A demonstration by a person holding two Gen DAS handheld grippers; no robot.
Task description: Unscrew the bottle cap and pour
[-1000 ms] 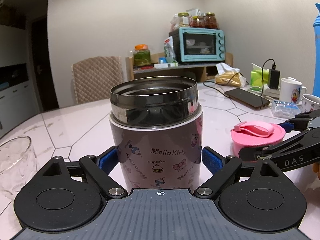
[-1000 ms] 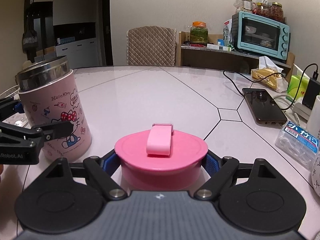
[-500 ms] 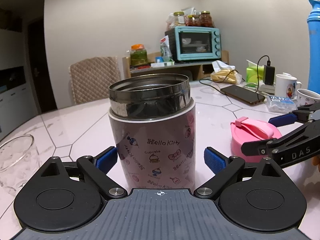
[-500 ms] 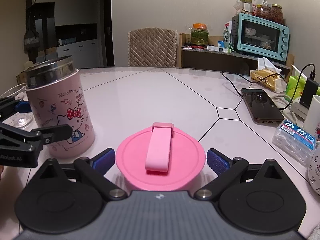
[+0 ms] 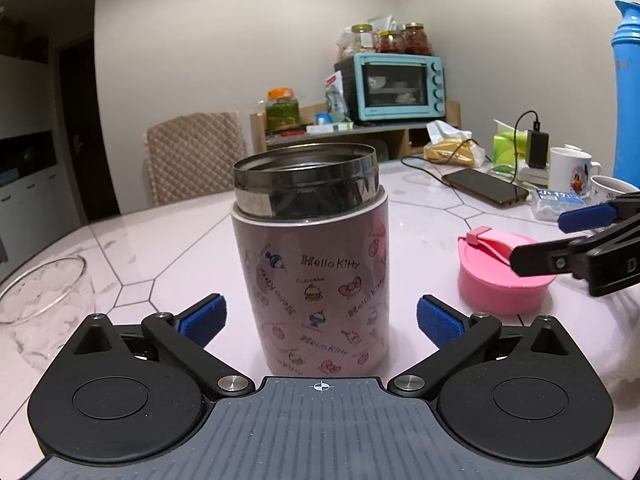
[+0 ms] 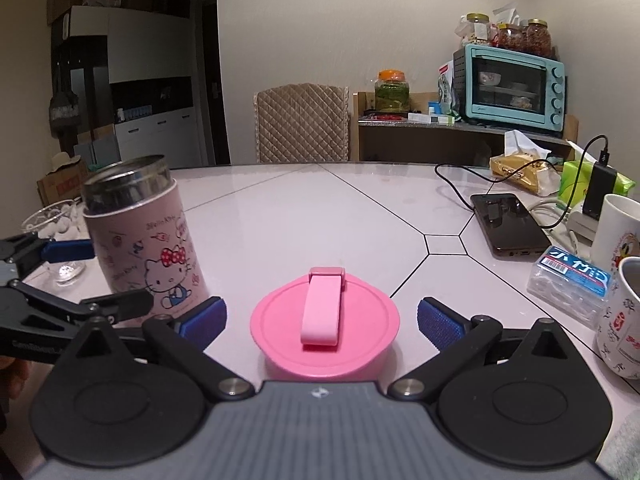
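Note:
The pink Hello Kitty flask (image 5: 316,280) stands upright on the marble table (image 5: 168,248) with its steel mouth uncovered. My left gripper (image 5: 320,320) is open, its blue pads (image 5: 202,316) wide apart on either side of the flask and not touching it. To the flask's right, the pink cap (image 6: 324,328) with its strap lies flat on the table. My right gripper (image 6: 320,320) is open around the cap, with a gap between each pad (image 6: 438,322) and the rim. The flask (image 6: 148,248) and left gripper (image 6: 118,276) also show in the right wrist view, and the cap (image 5: 500,280) and right gripper (image 5: 538,239) in the left wrist view.
A glass bowl (image 5: 40,292) sits left of the flask. On the right are a phone (image 6: 508,220) on a cable, a plastic box (image 6: 572,284), mugs (image 6: 620,320) and a tall blue bottle (image 5: 628,92). A chair (image 6: 302,124) and a toaster oven (image 6: 516,88) stand beyond the table.
Both grippers went from shut to open: the left let go of the flask, the right let go of the cap, which now rests on the table. Both drew back slightly.

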